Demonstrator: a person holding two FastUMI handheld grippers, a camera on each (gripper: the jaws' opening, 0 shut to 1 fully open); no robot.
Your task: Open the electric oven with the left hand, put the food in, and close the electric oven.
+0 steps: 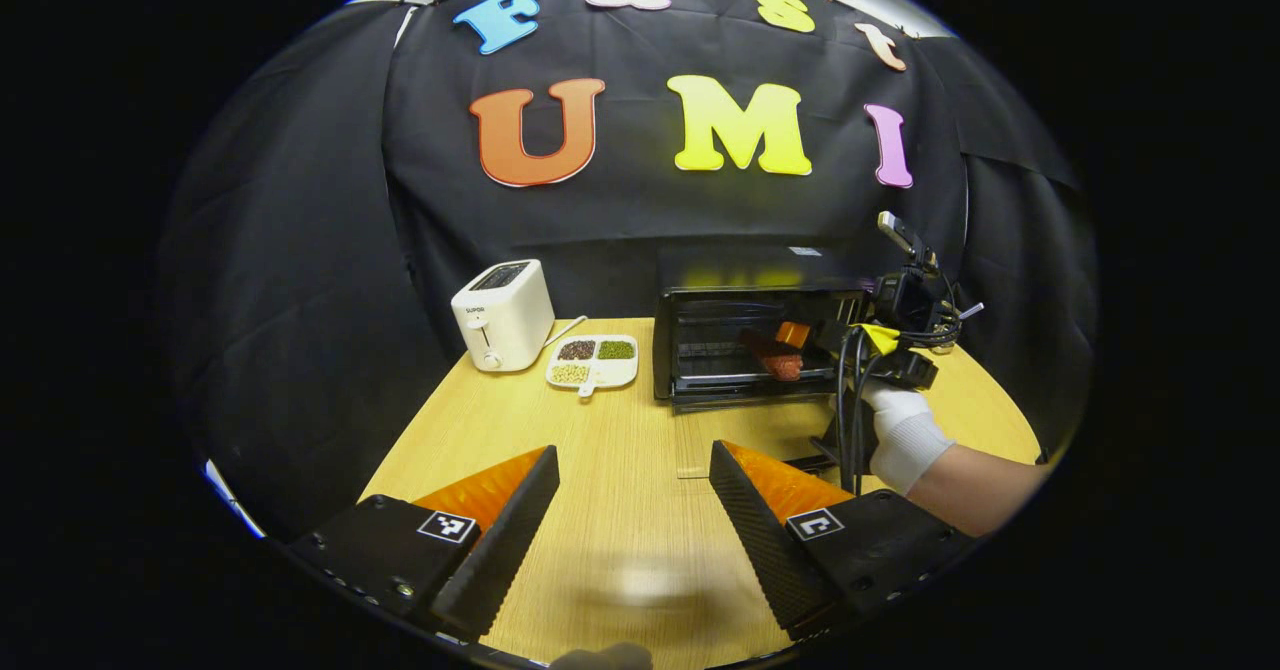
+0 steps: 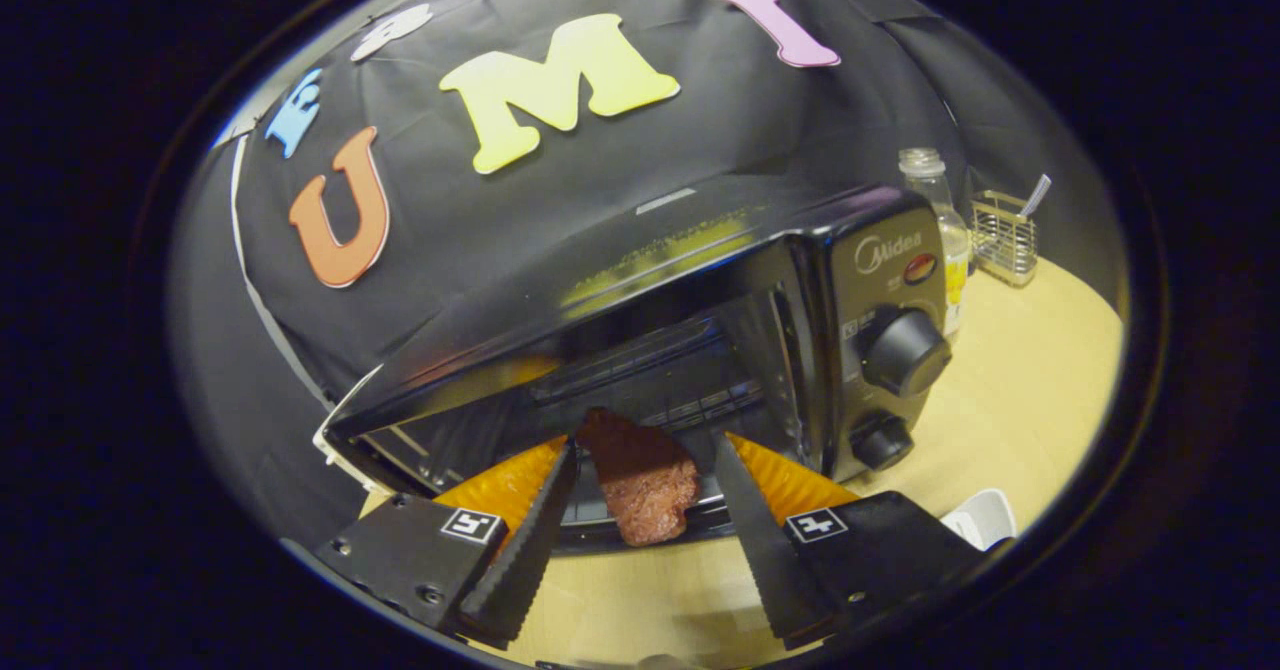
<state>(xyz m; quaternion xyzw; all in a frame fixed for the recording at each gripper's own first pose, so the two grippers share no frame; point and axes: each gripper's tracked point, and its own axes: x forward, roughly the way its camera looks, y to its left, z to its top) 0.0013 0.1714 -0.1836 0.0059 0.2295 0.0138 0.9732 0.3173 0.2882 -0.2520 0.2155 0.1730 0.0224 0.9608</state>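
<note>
Dim booth, sharp centre, fisheye-warped edges, mild glare.

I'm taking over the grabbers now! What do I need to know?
Left tool: open, holding nothing, hovering over the table, back from the oven.
Right tool: open at the oven's mouth; the food lies between its fingers, released.
Oven: door down and open, food resting on the rack inside.
Done: opening, loading.
Left: pull the right tool out, then close the door.
</note>
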